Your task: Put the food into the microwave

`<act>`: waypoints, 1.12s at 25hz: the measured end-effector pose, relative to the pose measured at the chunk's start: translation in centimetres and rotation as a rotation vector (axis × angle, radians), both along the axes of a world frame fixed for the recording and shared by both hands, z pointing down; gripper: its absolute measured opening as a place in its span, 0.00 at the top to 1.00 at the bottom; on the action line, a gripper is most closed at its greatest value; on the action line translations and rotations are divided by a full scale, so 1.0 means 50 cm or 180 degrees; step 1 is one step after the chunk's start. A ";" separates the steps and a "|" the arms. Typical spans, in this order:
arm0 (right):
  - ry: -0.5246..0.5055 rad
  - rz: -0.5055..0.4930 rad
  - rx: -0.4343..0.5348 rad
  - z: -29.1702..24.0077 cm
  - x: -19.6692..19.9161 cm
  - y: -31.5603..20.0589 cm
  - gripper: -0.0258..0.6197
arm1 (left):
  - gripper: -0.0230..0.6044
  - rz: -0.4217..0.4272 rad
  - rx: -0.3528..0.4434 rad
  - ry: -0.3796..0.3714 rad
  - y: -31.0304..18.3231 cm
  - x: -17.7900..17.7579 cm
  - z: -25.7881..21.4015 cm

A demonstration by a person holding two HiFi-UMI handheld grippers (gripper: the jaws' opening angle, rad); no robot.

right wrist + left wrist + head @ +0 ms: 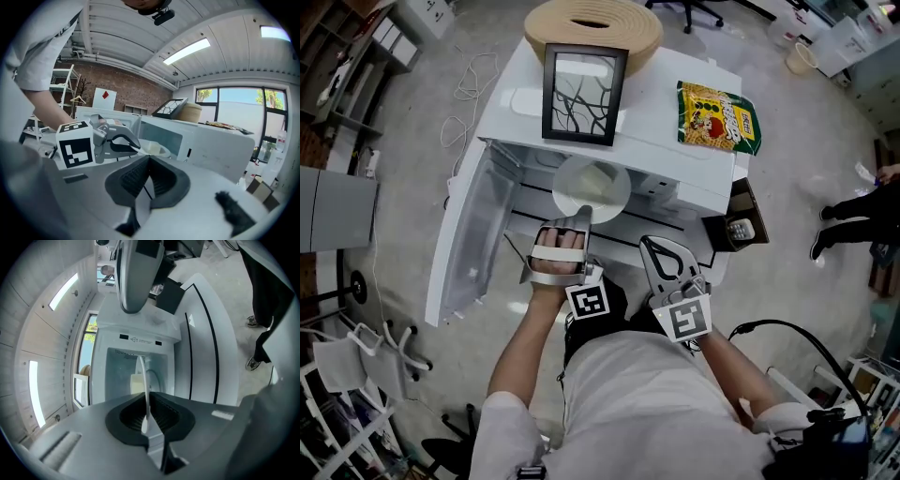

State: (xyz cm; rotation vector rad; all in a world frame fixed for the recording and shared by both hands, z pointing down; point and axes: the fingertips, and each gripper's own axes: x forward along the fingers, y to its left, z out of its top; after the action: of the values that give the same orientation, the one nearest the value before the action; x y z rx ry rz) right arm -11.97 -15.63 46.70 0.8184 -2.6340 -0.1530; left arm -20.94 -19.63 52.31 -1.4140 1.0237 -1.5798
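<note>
Grey concrete floor (412,131) surrounds the white microwave (661,155), whose door (473,234) hangs wide open on your left.

Your food (600,176), a pale block, sits on a white plate (570,195) right at the oven's open front. I cannot tell whether the plate's far rim has crossed the threshold.

Your left gripper (578,221) is clamped on the plate's near rim. In the left gripper view the plate stands edge-on between the ribbed pads, pinched at its edge, with the cavity straight ahead (the pale block shows just left of the plate's edge there).

Your right gripper (653,244) hangs just beside the left one, on its right and apart from the plate. Its jaws are pressed together with nothing held between them. From its own view you look across at the left gripper and the plate in front of the opening.

On the microwave's top there is a black picture frame (584,94) near the front. A tan woven ring (592,28) lies behind it, and a green-and-yellow snack bag (717,117) lies flat to the right.

At the far right edge of the head view, well apart from the oven, a person (853,220) stands on the floor, showing only dark legs and shoes.
</note>
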 end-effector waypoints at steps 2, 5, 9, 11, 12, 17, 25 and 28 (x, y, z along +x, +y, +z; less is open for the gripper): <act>0.0009 0.0062 -0.0002 0.003 -0.005 -0.008 0.95 | 0.91 0.0030 -0.0021 -0.0021 -0.021 -0.012 0.013; 0.0021 0.0147 -0.0001 0.008 -0.011 -0.021 0.95 | 0.91 0.0065 -0.0042 -0.0011 -0.052 -0.023 0.027; 0.0039 0.0227 -0.0032 0.018 -0.023 -0.029 0.95 | 0.91 0.0129 -0.0062 0.0021 -0.086 -0.029 0.045; 0.0059 0.0262 -0.0041 0.021 -0.028 -0.034 0.95 | 0.91 0.0158 -0.0070 0.0024 -0.105 -0.030 0.054; 0.0063 0.0285 -0.0037 0.022 -0.030 -0.036 0.95 | 0.91 0.0171 -0.0075 0.0022 -0.114 -0.030 0.058; 0.0067 0.0431 -0.0057 0.025 -0.035 -0.042 0.95 | 0.91 0.0198 -0.0143 -0.0022 -0.154 -0.048 0.081; 0.0082 0.0567 -0.0092 0.031 -0.029 -0.040 0.95 | 0.91 0.0283 -0.0141 -0.0142 -0.220 -0.057 0.102; 0.0095 0.0584 -0.0071 0.028 -0.025 -0.041 0.95 | 0.91 0.0292 -0.0197 -0.0172 -0.236 -0.058 0.116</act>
State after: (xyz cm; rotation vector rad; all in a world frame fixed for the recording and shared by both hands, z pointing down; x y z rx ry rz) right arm -13.24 -17.69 48.08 1.0358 -2.5123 -0.0855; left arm -23.81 -31.43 58.11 -1.4314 0.8729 -1.5860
